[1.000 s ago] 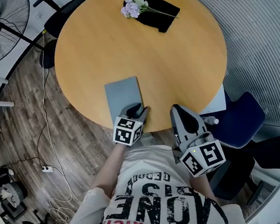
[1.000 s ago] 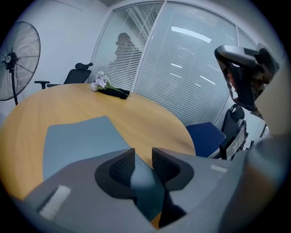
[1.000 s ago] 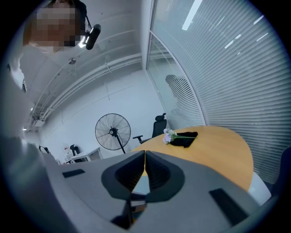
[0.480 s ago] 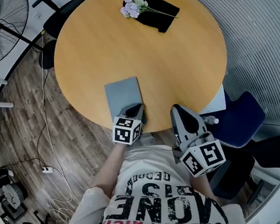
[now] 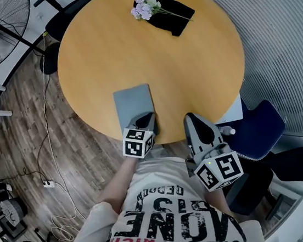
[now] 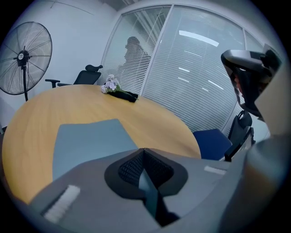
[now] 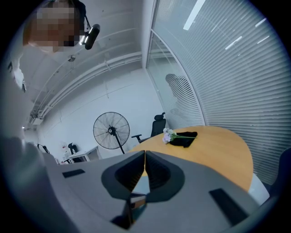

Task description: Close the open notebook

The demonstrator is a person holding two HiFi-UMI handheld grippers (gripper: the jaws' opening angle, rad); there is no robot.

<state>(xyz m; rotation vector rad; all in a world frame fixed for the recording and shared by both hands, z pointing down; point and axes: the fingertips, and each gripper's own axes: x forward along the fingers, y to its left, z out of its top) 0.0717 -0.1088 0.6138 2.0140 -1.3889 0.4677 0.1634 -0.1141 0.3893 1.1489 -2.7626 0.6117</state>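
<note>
Head view, read from the wearer outward, with places given from the notebook. Nearest, just beyond the printed shirt, the right gripper hangs off the notebook's right side, over the table's near rim. Its jaws are together and empty. The left gripper sits at the notebook's near right corner. Its jaws have just been closing and now meet. The left gripper view shows a grey-blue sliver in the slit between them, but whether that is a pinched cover edge or the cover seen beyond cannot be told.

The notebook lies flat near the table's near rim, showing one plain grey-blue cover and no exposed pages, so it appears already shut. It is probably light and thin, with a bendable cover. Because it lies flush on smooth wood, it is likely to slide rather than lift when pushed. The best place to hold it is a free corner or the fore edge, with the tip eased under the cover. Which edge carries the spine cannot be told.

Well beyond the notebook, at the table's far side, flowers lie on a black cloth.
</note>
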